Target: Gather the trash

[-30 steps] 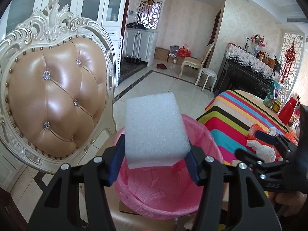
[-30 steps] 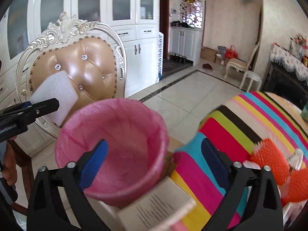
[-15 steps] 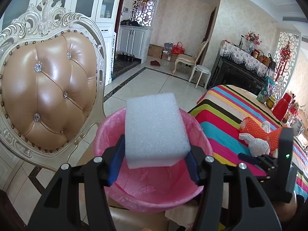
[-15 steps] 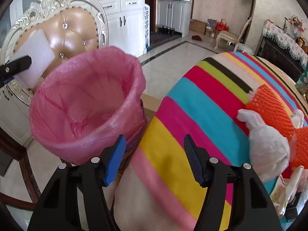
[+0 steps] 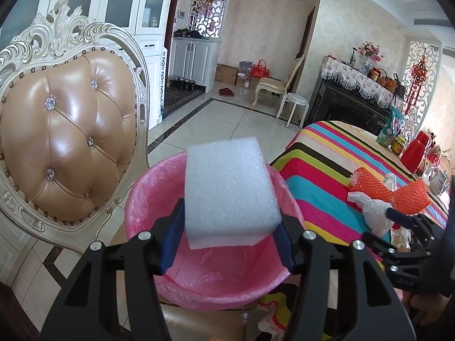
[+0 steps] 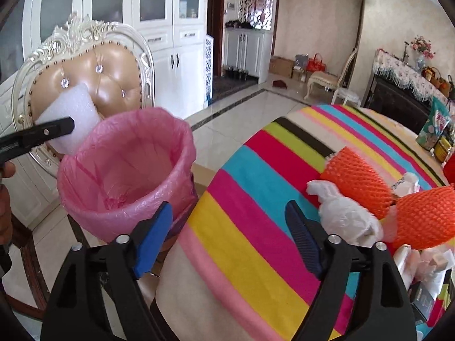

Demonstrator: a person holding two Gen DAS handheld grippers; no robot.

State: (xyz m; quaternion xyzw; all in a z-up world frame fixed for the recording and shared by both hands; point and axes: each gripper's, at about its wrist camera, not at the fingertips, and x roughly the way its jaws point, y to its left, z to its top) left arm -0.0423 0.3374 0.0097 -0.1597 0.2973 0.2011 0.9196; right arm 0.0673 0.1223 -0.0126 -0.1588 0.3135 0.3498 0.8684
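floor: pale tiles (image 5: 241, 119) | cabinets: white (image 6: 170, 28) | chair: tufted (cream frame) (image 5: 71, 130) | walls: beige (image 5: 270, 28)

Far inner wall of the pink-lined bin (image 5: 148, 199) hidden behind the foam block (image 5: 227, 190), white plastic bag (image 6: 348, 217) partly behind a right finger, 2nd orange net (image 6: 426, 216) cut by frame edge, desk (image 6: 256, 227) clutter at right blurred

Not much to read here tbh. There's some small lettering on the right gripper (image 5: 403, 267) body in the left wrist view, but it's too tiny to make out.
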